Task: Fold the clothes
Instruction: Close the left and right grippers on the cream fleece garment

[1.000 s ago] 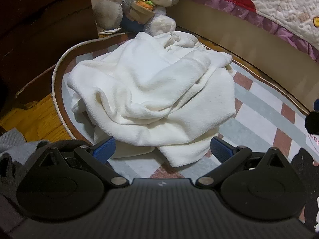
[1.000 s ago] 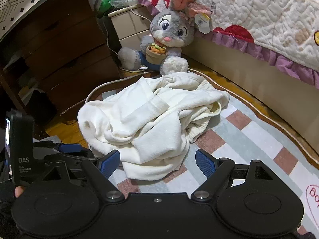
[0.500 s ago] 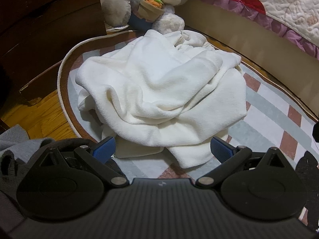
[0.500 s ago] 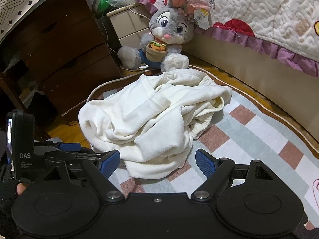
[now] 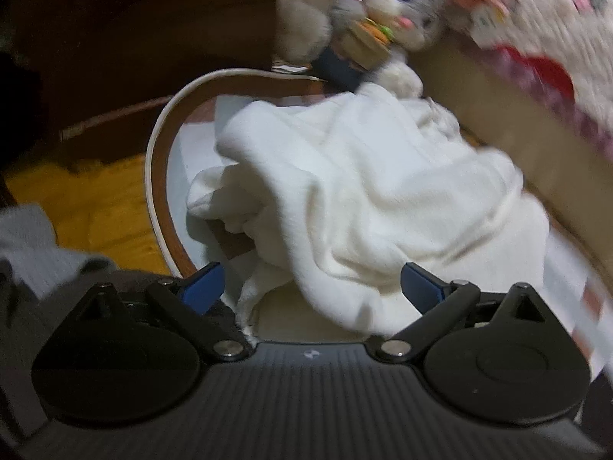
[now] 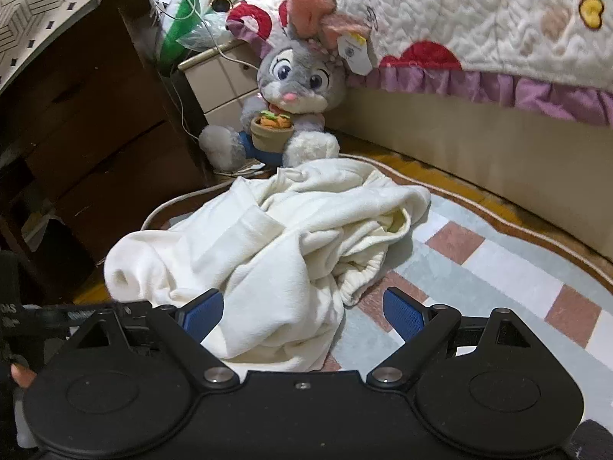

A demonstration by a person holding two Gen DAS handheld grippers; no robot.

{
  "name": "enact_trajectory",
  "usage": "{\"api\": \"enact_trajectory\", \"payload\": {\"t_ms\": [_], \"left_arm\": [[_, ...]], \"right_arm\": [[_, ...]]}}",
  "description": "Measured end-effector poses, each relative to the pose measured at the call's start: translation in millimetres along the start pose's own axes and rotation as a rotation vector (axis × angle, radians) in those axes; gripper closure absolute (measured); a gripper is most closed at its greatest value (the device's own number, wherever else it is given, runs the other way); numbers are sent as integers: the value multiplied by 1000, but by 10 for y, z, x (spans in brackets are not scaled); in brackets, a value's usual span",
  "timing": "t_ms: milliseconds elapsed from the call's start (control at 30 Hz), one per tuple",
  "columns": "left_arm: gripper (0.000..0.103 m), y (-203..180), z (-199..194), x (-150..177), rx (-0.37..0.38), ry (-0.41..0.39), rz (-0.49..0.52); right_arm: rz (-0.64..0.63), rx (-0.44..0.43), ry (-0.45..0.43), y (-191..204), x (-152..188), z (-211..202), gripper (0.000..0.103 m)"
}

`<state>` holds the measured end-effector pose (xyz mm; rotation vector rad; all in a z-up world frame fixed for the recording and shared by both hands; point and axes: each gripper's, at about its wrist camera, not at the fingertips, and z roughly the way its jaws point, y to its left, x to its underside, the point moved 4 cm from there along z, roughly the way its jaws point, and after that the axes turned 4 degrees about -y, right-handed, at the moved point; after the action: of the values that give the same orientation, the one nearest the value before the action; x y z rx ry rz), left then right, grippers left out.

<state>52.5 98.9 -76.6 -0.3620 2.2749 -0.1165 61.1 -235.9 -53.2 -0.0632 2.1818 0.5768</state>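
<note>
Left wrist — left gripper (image 5: pixel 312 287) wide, low over white garment (image 5: pixel 364 191) | right gripper (image 6: pixel 302 310) wide, garment edge between fingers

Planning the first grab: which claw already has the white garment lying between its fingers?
Both: the left claw and right claw are each open around the white garment's near edge, neither closed.
</note>
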Motion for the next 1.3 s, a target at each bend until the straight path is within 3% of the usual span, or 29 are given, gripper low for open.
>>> {"api": "enact_trajectory", "payload": {"t_ms": [167, 267, 333, 500, 667, 800, 1033, 1067, 1133, 1167, 1200, 1233, 1267, 1300], "left_arm": [[8, 129, 119, -4, 46, -8, -96], [8, 143, 170, -2, 66, -19, -125], [8, 102, 163, -11, 74, -32, -123], [8, 46, 207, 29, -12, -40, -75], [8, 31, 314, 0, -27, -37, -71], [7, -5, 386, -20, -30, -43, -85], [3, -4, 740, 194, 3, -46, 13], [1, 57, 799, 226, 15, -36, -5], [3, 246, 898, 221, 93, -3, -164], [12, 338, 932, 212, 145, 2, -262], [31, 383, 954, 203, 163, 23, -300], [41, 399, 970, 192, 160, 56, -302], [58, 376, 928, 163, 150, 46, -272], [66, 328, 851, 122, 135, 8, -223]], "right_arm": [[84, -35, 65, -119, 25, 188, 10], [200, -129, 184, -208, 57, 272, 11], [246, -149, 205, -245, 76, 237, 11], [264, -152, 236, -283, 47, 114, 11], [168, -103, 289, -307, -43, -119, 11], [-40, -73, 263, -321, -5, -268, 10], [-245, -82, 264, -223, 199, 402, 10], [-270, -92, 263, -180, 207, 502, 10], [-289, -123, 252, -104, 186, 680, 10], [-298, -139, 247, -66, 175, 768, 10], [-307, -155, 242, -28, 165, 857, 10], [-317, -170, 236, 11, 154, 946, 10], [-295, -171, 224, 26, 127, 1091, 9], [-241, -158, 206, 18, 84, 1292, 4]]}}
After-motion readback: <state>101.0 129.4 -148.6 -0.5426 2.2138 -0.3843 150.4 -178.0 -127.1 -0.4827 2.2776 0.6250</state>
